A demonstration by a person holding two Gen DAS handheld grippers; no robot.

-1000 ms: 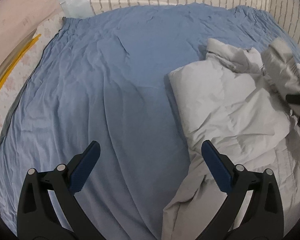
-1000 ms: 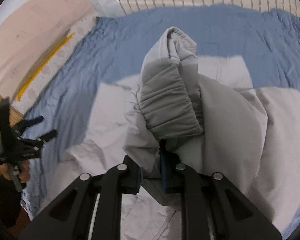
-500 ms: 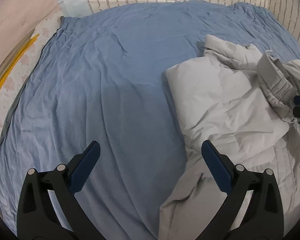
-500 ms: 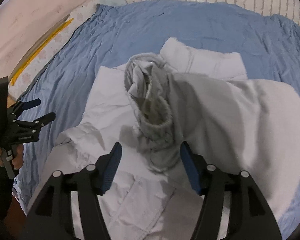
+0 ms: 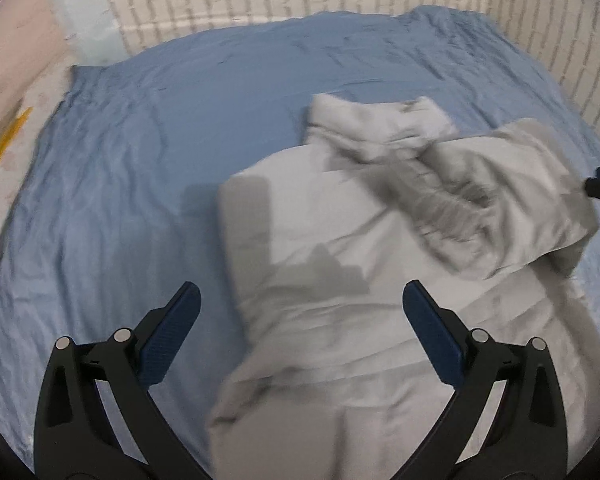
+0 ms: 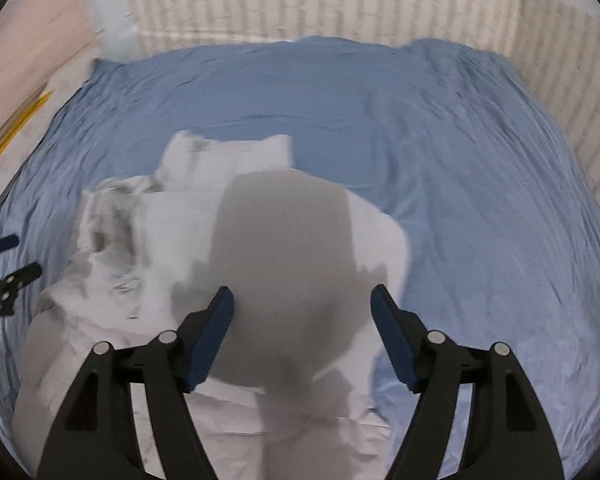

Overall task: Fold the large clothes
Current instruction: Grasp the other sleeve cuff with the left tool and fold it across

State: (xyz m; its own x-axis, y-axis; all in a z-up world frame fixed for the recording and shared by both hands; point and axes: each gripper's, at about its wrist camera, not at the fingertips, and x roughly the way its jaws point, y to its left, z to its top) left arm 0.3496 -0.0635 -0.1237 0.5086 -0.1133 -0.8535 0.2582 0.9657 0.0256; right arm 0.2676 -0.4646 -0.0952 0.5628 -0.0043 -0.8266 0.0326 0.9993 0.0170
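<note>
A light grey padded jacket [image 5: 340, 280] lies on the blue bedsheet [image 5: 140, 152]. One sleeve [image 5: 500, 200] is folded across its upper body, the collar [image 5: 380, 120] behind it. My left gripper [image 5: 300, 320] is open and empty, above the jacket's near left part. In the right wrist view the jacket [image 6: 172, 220] lies below my right gripper [image 6: 302, 328], which is open and empty; a dark shadow covers the jacket's middle. The left gripper [image 6: 4, 276] shows at that view's left edge. Both views are blurred.
The bedsheet [image 6: 460, 160] covers a bed against a white brick wall [image 6: 300, 0] at the back and right. A pink wall [image 5: 12, 60] and yellow strip [image 5: 0, 148] lie at the left.
My right gripper opened and let go of the sleeve, which now lies across the jacket, then drew back. My left gripper moved right, over the jacket.
</note>
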